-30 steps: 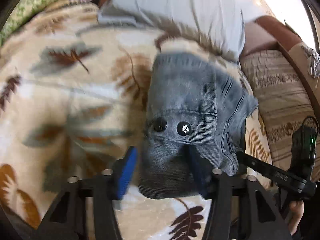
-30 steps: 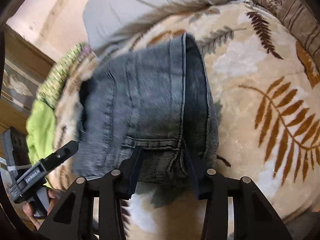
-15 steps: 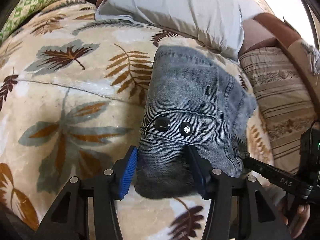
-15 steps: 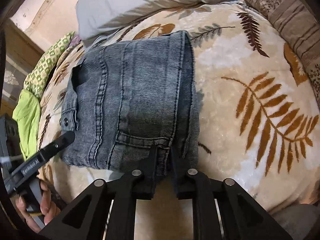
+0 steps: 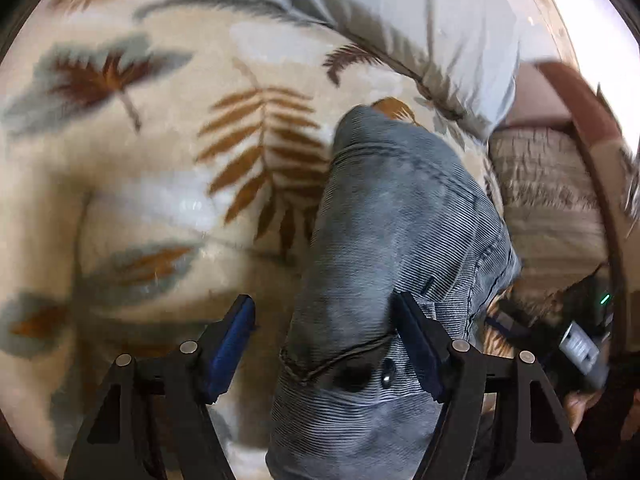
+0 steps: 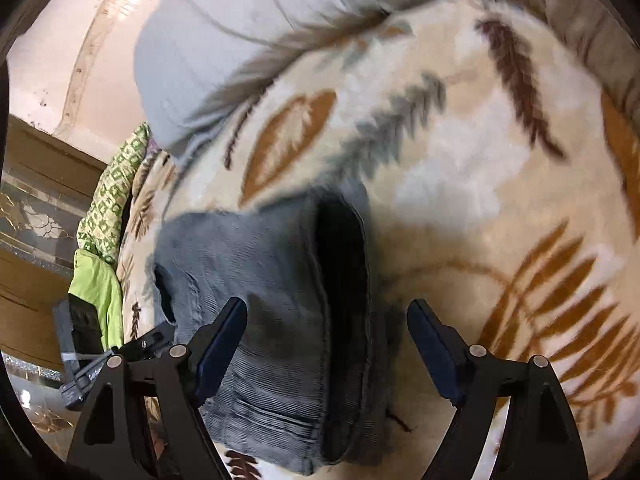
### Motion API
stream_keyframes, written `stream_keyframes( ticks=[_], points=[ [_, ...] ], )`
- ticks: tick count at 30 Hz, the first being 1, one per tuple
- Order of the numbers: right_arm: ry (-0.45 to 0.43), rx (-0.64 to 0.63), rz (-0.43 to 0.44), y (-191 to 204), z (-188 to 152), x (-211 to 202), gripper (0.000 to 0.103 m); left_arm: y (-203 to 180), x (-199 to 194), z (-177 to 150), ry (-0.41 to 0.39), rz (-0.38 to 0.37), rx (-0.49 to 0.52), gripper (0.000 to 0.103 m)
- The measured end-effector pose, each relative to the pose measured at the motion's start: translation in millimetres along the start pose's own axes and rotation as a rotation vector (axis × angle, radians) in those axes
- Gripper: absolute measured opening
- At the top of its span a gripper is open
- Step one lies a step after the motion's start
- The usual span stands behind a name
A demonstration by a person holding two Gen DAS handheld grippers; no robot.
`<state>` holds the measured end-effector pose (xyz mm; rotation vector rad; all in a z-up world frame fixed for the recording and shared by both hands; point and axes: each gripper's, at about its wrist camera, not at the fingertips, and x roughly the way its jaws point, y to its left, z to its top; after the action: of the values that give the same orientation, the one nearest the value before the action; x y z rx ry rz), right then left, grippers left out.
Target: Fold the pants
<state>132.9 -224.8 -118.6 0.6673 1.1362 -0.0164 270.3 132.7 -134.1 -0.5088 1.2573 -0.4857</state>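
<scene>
1. The folded grey pants [image 5: 392, 264] lie on the leaf-print blanket [image 5: 160, 184] (near the pale pillow [image 5: 400, 20]).
2. Left gripper [image 5: 324, 340] gapes wide over the waistband.
3. Right gripper [image 6: 328, 344] spread apart above them, holding nothing.

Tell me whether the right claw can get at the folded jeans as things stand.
Probably yes. The right claw is open, and the jeans lie directly between and below its fingers on the leaf-print blanket, with nothing covering them.
</scene>
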Motion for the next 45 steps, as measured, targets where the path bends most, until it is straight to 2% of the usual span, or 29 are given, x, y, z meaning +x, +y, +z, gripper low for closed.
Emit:
stream_keyframes(
  ticks=[1,2,4,7,9,11,13,17,21,25,28,31,37,40,45],
  points=[
    [0.036,-0.004,-0.017,0.0,-3.1,8.7,0.078,4.0,1.6,-0.2,-0.001,-0.019,-0.026,0.071],
    [0.054,-0.024,-0.036,3.3,-4.6,14.8,0.070,5.9,2.0,2.1,0.003,-0.043,-0.047,0.066],
    [0.053,-0.063,-0.054,12.0,-2.8,19.3,0.062,4.5,4.8,9.5,0.023,-0.089,-0.057,0.054],
    [0.057,-0.061,-0.062,12.5,3.8,26.7,0.056,2.6,15.5,18.0,0.027,-0.072,-0.035,0.054],
    [0.067,-0.053,-0.063,9.4,6.8,31.3,0.051,8.3,24.7,19.3,0.035,-0.098,-0.062,0.052],
    [0.059,-0.074,-0.067,13.4,6.5,29.8,0.037,7.6,27.7,19.5,0.030,-0.096,-0.055,0.046],
    [0.048,-0.112,-0.087,21.2,3.5,28.7,0.028,2.0,26.9,18.3,0.016,-0.085,-0.019,0.039],
    [-0.005,-0.140,-0.098,29.0,-5.4,18.1,0.018,-7.0,16.1,8.7,-0.027,-0.073,0.033,0.028],
    [-0.068,-0.186,-0.118,48.8,-24.3,-0.8,0.015,-16.1,-4.6,-9.6,-0.062,-0.044,0.062,0.024],
    [-0.104,-0.213,-0.076,64.5,-59.3,-20.5,0.014,-6.2,-44.5,-43.9,-0.120,-0.061,0.036,0.024],
    [-0.096,-0.234,-0.063,77.3,-83.4,-22.3,0.014,8.1,-69.3,-66.0,-0.135,-0.059,0.012,0.024],
    [-0.085,-0.244,-0.061,86.9,-90.8,-20.3,0.014,9.4,-85.6,-75.9,-0.154,-0.024,0.015,0.023],
    [-0.121,-0.222,-0.030,103.0,-67.5,-27.6,0.014,-20.7,-119.2,-66.6,-0.213,0.043,0.095,0.024],
    [-0.137,-0.228,-0.021,114.9,-49.2,-26.6,0.014,-33.5,-130.1,-48.4,-0.234,0.078,0.124,0.024],
    [-0.152,-0.252,-0.012,134.5,-14.5,-18.2,0.014,-41.8,-136.2,-16.0,-0.251,0.087,0.138,0.024]
  ],
)
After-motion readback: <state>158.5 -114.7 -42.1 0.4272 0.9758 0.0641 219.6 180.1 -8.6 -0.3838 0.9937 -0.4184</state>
